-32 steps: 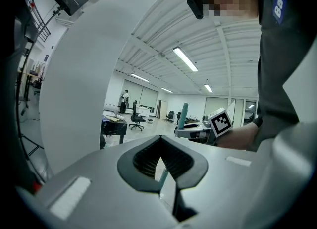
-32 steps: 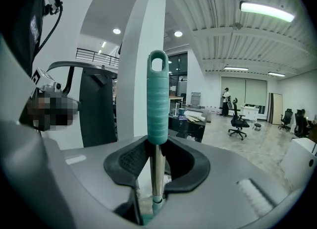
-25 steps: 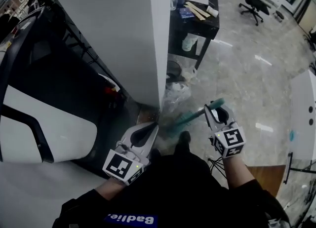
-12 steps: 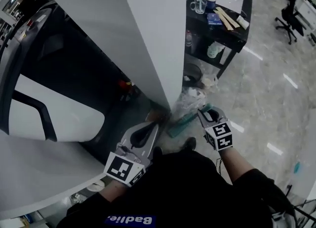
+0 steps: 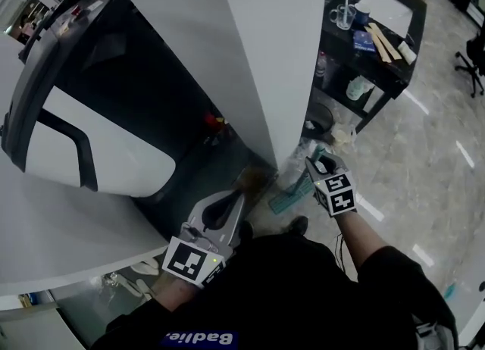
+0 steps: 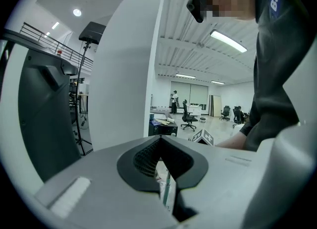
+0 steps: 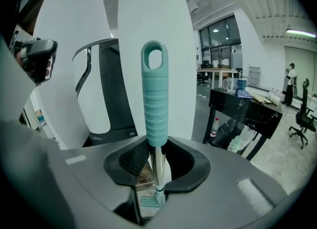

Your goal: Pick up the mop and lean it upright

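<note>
The mop has a teal grip (image 7: 153, 101), a shiny metal pole and a teal head (image 5: 287, 200) that rests on the floor at the foot of the white pillar (image 5: 258, 53). My right gripper (image 5: 319, 164) is shut on the pole just below the grip, and the mop stands nearly upright in front of the pillar; in the right gripper view the gripper (image 7: 157, 149) clamps the pole. Whether the grip touches the pillar I cannot tell. My left gripper (image 5: 230, 201) hangs low at the left with its jaws shut and nothing in them. A slice of the pole (image 6: 167, 193) shows below the left gripper (image 6: 158, 140).
A large black-and-white machine (image 5: 98, 136) stands left of the pillar. Behind the pillar is a black table (image 5: 394, 53) with cups and papers, and a dark bowl (image 5: 319, 119) and a plastic bag (image 5: 339, 138) lie under it. Pale tiled floor (image 5: 424, 167) spreads to the right.
My right gripper has come down and in toward the pillar with the mop, and the pole now stands steeper. The left gripper has hardly shifted.
</note>
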{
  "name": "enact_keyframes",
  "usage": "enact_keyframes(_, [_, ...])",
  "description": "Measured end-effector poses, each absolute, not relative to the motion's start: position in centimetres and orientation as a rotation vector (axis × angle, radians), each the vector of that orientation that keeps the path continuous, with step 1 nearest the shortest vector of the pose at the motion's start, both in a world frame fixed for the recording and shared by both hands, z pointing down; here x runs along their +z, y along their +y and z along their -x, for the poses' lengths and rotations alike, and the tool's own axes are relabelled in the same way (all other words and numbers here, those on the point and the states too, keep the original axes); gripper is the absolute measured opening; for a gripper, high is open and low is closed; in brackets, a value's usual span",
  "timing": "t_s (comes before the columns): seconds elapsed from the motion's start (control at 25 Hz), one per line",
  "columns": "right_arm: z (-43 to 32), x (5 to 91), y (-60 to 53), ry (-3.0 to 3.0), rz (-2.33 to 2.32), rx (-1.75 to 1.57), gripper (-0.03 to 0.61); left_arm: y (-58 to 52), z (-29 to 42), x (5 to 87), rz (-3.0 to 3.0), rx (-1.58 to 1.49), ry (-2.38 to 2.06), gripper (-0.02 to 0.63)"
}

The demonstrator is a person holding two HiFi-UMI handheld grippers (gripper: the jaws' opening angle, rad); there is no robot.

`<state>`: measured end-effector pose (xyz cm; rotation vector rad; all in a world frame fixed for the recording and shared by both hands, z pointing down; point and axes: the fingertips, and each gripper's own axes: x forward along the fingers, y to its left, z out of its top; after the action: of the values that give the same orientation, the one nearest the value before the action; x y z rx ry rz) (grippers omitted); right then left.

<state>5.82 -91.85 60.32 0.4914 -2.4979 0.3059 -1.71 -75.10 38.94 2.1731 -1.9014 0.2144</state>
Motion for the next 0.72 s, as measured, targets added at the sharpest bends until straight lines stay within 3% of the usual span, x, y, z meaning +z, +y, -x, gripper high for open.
enact_keyframes(0.72, [3.3, 61.9, -94.3, -2.415, -0.258, 0.134, 0.114, -71.8, 5.2, 39.7, -2.031, 0.196, -2.007, 0.017])
